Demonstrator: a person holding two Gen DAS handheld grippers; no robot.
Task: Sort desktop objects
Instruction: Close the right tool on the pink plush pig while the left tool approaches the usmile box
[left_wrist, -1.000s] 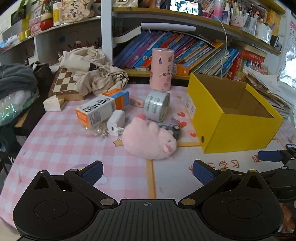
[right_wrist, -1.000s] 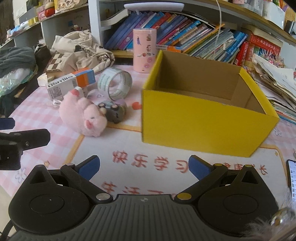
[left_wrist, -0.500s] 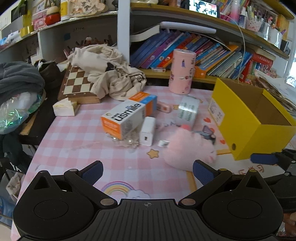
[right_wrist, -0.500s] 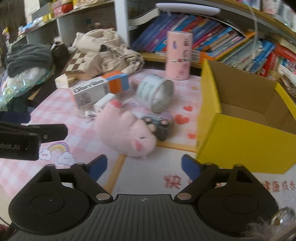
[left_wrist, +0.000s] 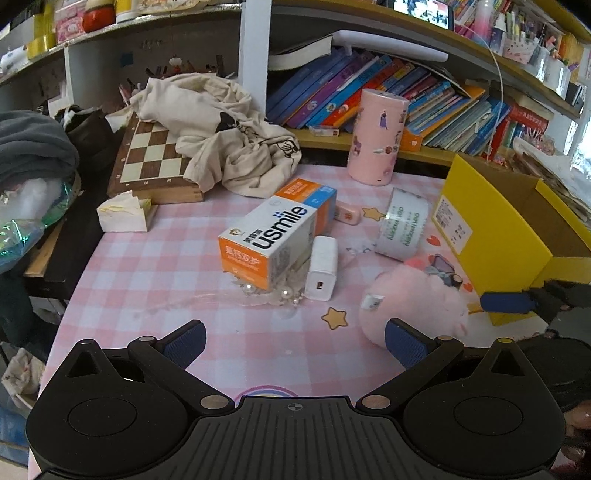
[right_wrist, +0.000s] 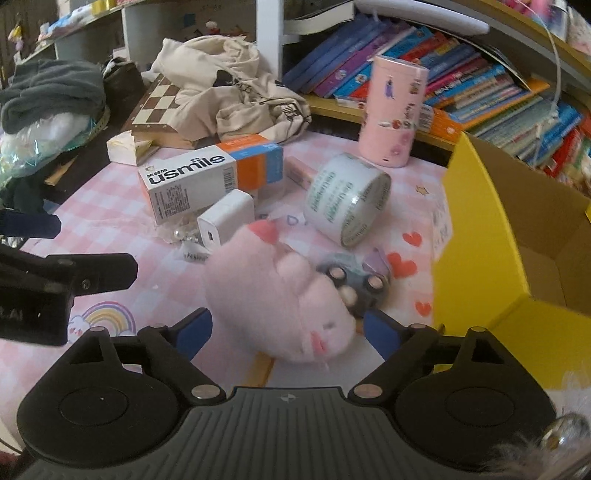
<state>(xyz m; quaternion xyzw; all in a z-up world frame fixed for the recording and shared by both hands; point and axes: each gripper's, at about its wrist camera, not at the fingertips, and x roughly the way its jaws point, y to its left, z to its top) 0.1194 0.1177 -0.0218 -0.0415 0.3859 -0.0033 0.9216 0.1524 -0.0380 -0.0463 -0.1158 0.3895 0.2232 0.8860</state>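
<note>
**Tongs close in on a cluttered pink desk**

Desk (left_wrist: 155, 280) first, and it is a busy one: pink checked cover, a bookshelf (left_wrist: 424, 99) packed with leaning books along the back. Over on the right stands the yellow cardboard box (right_wrist: 476, 236), open at the top, nothing visible inside from here. At the back left a chessboard (left_wrist: 147, 158) lies half under a crumpled cream cloth (left_wrist: 221, 129). A tall pink cylinder (left_wrist: 376, 136) stands upright at the shelf's foot.

Now the middle of the desk. The pink plush toy (right_wrist: 284, 295) lies on its side just beside the yellow box, and the right tongs (right_wrist: 286, 332) are right on top of it, jaws spreading wider as we watch, the plush's lower end between the blue pads, neither pad seen pressing on it. Behind it lies the usmile carton (left_wrist: 273, 240), white and orange, on its long side. The roll of clear tape (right_wrist: 347, 199) stands on edge, tilted, between carton and box. A white charger block (left_wrist: 322, 267) lies against the carton's near end, with a small cluster of pearl beads (left_wrist: 284, 295) at its foot. A small toy car (right_wrist: 354, 284) is tucked against the plush.

The left tongs (left_wrist: 295, 339) hover wide apart over bare desk, nothing between them, carton and charger straight ahead.
</note>
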